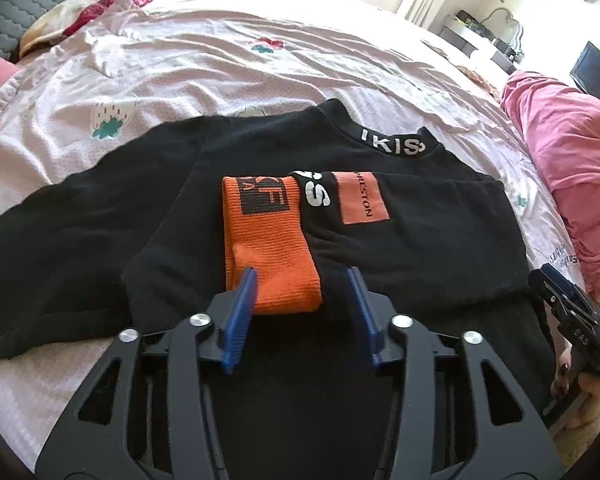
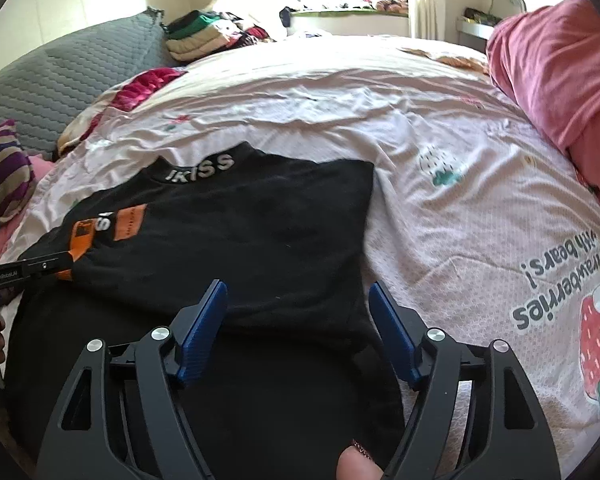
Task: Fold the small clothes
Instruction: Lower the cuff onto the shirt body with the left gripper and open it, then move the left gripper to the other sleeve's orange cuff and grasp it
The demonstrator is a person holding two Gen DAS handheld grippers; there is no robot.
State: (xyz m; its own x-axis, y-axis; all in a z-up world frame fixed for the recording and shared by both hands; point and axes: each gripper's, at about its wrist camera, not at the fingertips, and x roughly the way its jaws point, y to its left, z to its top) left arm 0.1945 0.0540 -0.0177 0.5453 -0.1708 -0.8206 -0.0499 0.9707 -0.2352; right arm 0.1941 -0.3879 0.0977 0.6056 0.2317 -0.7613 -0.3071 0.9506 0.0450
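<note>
Both open and holding nothing: left tool (image 1: 302,294) over the black shirt's (image 1: 420,240) orange cuff (image 1: 268,240), right tool (image 2: 298,312) at its hem; bed (image 2: 440,220) bare beyond, seen fully only from the right wrist.

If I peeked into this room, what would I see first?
Probably the black top spread flat on the pale strawberry bedsheet, with its bright orange cuff folded onto the middle. Next, the two blue-fingered grippers: the left gripper open right over that cuff, the right gripper open over the top's edge. A pink pillow sits far right.
</note>
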